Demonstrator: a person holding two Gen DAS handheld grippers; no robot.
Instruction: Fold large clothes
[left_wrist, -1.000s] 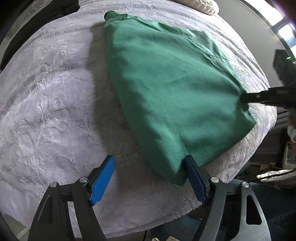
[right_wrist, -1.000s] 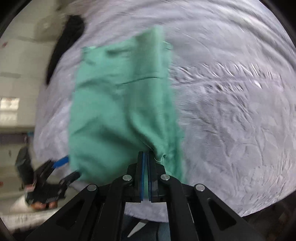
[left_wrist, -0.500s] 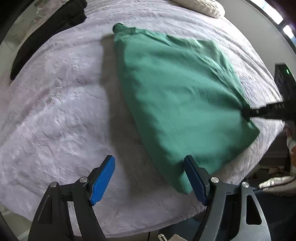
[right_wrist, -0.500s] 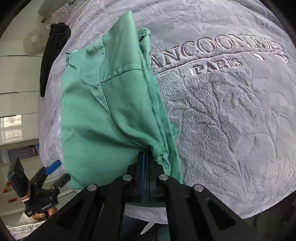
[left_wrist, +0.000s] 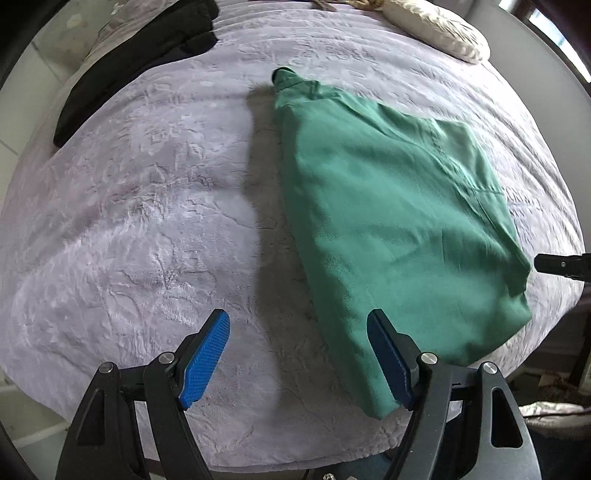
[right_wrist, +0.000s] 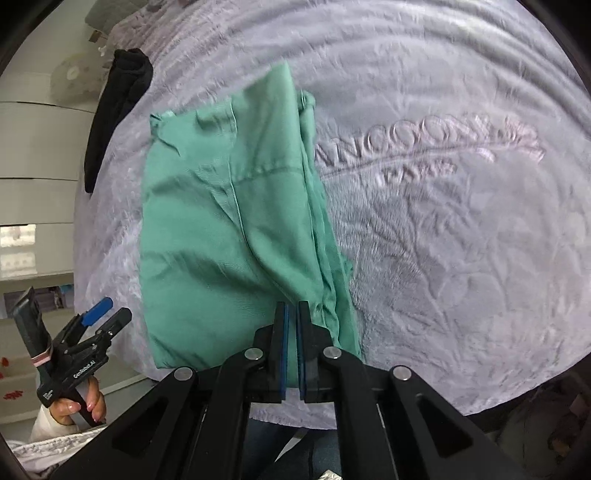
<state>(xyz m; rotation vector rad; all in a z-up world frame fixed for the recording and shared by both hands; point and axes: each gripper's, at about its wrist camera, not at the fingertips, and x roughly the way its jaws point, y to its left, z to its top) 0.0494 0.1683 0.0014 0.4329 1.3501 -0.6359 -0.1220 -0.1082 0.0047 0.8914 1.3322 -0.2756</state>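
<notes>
A green garment (left_wrist: 388, 221), folded into a rough oblong, lies flat on the pale lilac plush blanket (left_wrist: 147, 221). My left gripper (left_wrist: 298, 317) hovers above the garment's near corner, jaws wide and still opening, nothing between them. In the right wrist view the same garment (right_wrist: 229, 240) stretches away from my right gripper (right_wrist: 291, 306). Its jaws are opening and show a thin gap. The cloth lies beyond the pads, not pinched. In the left wrist view the right gripper (left_wrist: 561, 264) sits just off the garment's right corner, apart from it.
A black garment (left_wrist: 129, 62) lies along the bed's far left edge. A cream pillow (left_wrist: 443, 29) is at the far right. The blanket (right_wrist: 443, 258) carries embossed lettering. A hand (right_wrist: 74, 406) holds the left gripper (right_wrist: 116, 311) off the bed's near left edge.
The right gripper's jaws have parted and let go of the green cloth's corner, which now rests on the bed. The left gripper has drawn up and back, so more of the bed shows.
</notes>
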